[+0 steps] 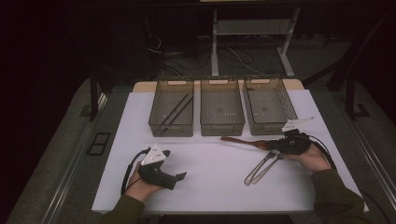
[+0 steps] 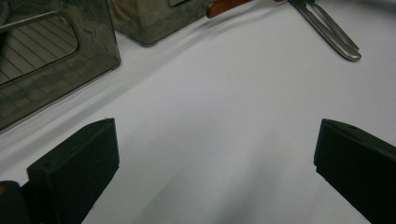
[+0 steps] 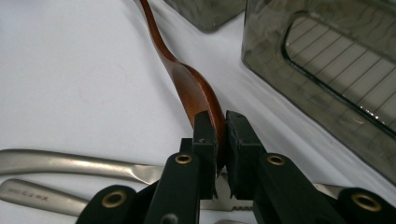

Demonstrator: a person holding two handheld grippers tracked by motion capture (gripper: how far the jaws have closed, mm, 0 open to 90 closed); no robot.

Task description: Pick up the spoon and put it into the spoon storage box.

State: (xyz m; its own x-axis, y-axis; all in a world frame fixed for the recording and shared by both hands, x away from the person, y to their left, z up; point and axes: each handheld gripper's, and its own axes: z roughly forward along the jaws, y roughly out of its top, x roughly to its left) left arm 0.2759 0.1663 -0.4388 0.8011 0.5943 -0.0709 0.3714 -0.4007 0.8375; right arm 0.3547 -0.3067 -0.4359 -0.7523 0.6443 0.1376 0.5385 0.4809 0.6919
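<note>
A brown wooden spoon [image 1: 243, 141] lies on the white table [image 1: 210, 186] in front of the bins, handle pointing left. My right gripper [image 1: 273, 145] is shut on the spoon's bowl. In the right gripper view the spoon [image 3: 187, 84] is pinched on edge by the right gripper [image 3: 221, 123], both pads pressing on it. My left gripper [image 1: 173, 165] rests at the near left of the table. In its own view the left gripper [image 2: 215, 140] stands wide open over bare table with nothing between its fingers.
Three smoky clear bins [image 1: 222, 106] stand in a row at the back; the left bin [image 1: 172, 107] holds two dark sticks [image 1: 175, 112]. Two steel cutlery pieces [image 1: 264, 165] lie just below my right gripper, one a serrated knife [image 3: 93, 163].
</note>
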